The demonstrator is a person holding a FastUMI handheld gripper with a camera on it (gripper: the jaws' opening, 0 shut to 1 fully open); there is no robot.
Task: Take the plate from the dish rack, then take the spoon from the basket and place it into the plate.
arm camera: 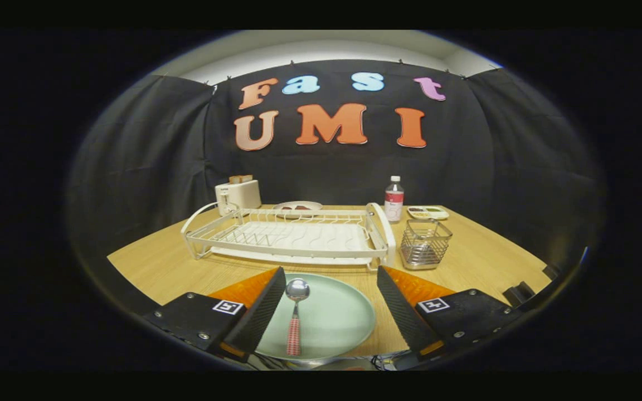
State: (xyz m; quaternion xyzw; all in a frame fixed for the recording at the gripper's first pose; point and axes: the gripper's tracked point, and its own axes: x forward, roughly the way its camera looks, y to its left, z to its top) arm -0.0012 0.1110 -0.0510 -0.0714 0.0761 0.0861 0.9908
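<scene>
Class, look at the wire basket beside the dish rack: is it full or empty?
Empty. Through the wire basket only its bare bottom shows; the spoon lies in the plate, between the open gripper's fingers.

My gripper-mounted fisheye looked forward and slightly down from close above the plate [326,317], facing the dish rack [290,236] just beyond it.

You have a pale green plate [332,320] under a spoon [295,317] with a shiny silver bowl and a red-and-white checked handle. At twelve o'clock stands a white dish rack [290,236] on the light wood-grain table [482,259]; at one o'clock, a silver wire basket [424,243].
</scene>
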